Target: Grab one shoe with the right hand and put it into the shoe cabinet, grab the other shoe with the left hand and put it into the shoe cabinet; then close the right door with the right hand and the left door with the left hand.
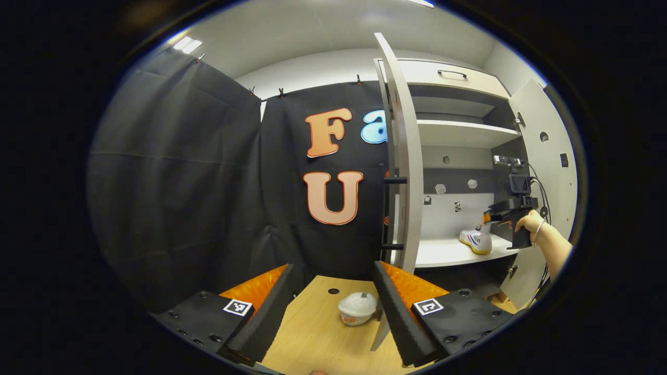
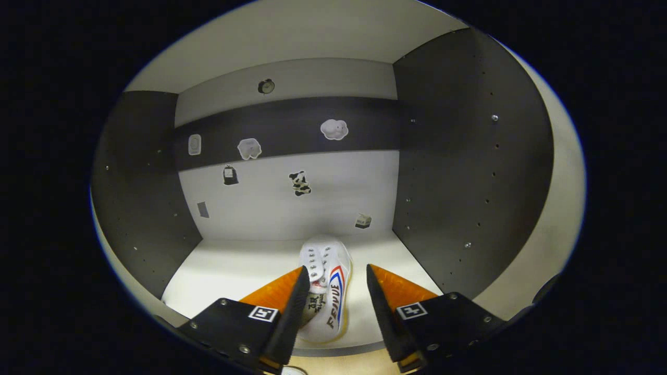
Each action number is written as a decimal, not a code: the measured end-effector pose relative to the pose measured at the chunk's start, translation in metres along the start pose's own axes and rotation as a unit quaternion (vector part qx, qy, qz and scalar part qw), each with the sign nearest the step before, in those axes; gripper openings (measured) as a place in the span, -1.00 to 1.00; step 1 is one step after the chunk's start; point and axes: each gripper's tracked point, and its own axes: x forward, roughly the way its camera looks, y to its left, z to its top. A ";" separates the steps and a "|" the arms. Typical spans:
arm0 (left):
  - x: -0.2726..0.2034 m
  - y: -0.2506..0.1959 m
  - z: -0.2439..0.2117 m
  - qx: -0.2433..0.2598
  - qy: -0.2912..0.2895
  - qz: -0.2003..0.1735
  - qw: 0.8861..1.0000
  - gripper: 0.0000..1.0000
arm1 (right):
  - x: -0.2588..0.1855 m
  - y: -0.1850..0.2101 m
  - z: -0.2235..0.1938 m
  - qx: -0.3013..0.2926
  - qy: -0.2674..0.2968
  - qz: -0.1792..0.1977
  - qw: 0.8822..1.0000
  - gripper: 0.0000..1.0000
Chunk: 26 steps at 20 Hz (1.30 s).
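A white shoe (image 2: 328, 297) with red and blue stripes lies on the cabinet's white shelf (image 2: 234, 265), toe toward the back wall. My right gripper (image 2: 337, 268) stands open around its heel end, with a gap on the right side. In the left gripper view the same shoe (image 1: 477, 240) rests on the shelf (image 1: 443, 252) under the right gripper (image 1: 487, 216), which a hand (image 1: 529, 221) holds. The other white shoe (image 1: 357, 308) sits on the wooden surface (image 1: 312, 333), low between the fingers of my open left gripper (image 1: 333, 265), which does not touch it.
The left door (image 1: 409, 172) stands open, edge-on, just beyond my left gripper's right finger. The right door (image 1: 544, 156) is swung wide open. An upper shelf (image 1: 458, 133) runs above. Small stickers (image 2: 299, 183) dot the cabinet's back wall. Dark side walls (image 2: 458, 172) close in the compartment.
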 end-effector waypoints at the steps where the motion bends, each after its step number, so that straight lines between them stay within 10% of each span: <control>1: 0.000 -0.004 -0.002 0.000 0.000 -0.005 1.000 0.92 | -0.015 0.002 0.005 -0.002 -0.013 0.009 1.000 0.57; 3: -0.003 -0.017 -0.009 -0.002 0.005 -0.019 1.000 0.92 | -0.049 0.006 0.013 -0.013 -0.047 0.019 0.999 0.88; 15: -0.029 -0.126 -0.113 0.012 0.089 -0.129 0.988 0.94 | -0.218 0.007 0.003 -0.019 -0.121 0.080 0.989 0.87; 26: 0.000 -0.208 -0.302 0.056 0.213 -0.214 0.952 0.94 | -0.302 -0.061 0.010 -0.036 -0.167 0.028 0.985 0.88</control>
